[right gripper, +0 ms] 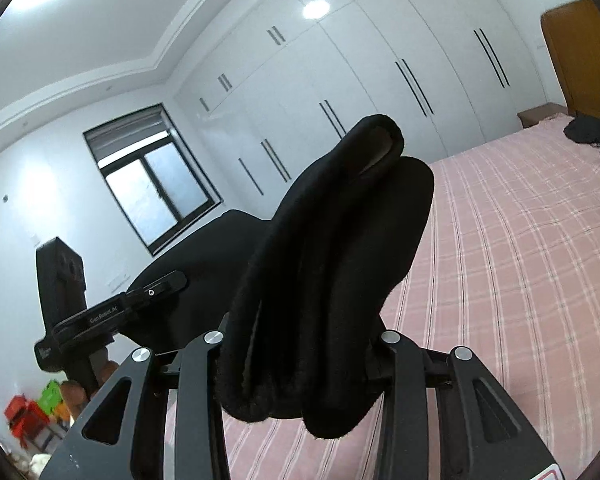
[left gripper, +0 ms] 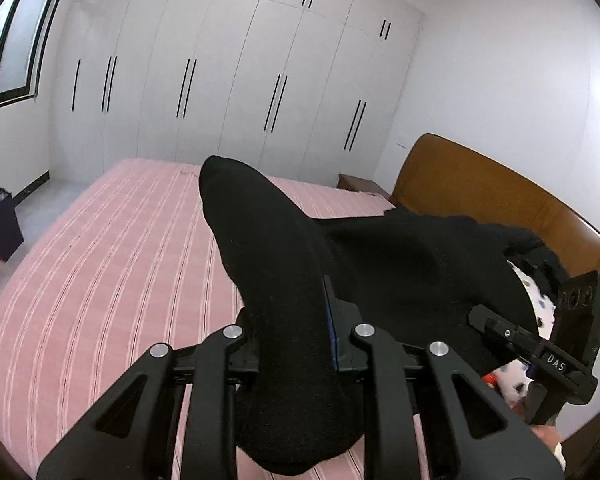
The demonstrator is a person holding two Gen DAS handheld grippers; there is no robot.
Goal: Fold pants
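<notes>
Left wrist view: the left gripper (left gripper: 296, 344) is clamped on a fold of the black pants (left gripper: 268, 248), which rise in a tall ridge above the pink striped bed (left gripper: 100, 260). More black fabric stretches right toward the right gripper (left gripper: 496, 326), near the wooden headboard (left gripper: 480, 192). White wardrobe doors (left gripper: 220, 80) fill the back wall.

Right wrist view: the right gripper (right gripper: 300, 360) pinches a thick bunched section of the pants (right gripper: 332, 248), held above the bed (right gripper: 520, 260). The left gripper (right gripper: 168, 280) shows at left, cloth spanning between them, with a window (right gripper: 156, 192) behind
</notes>
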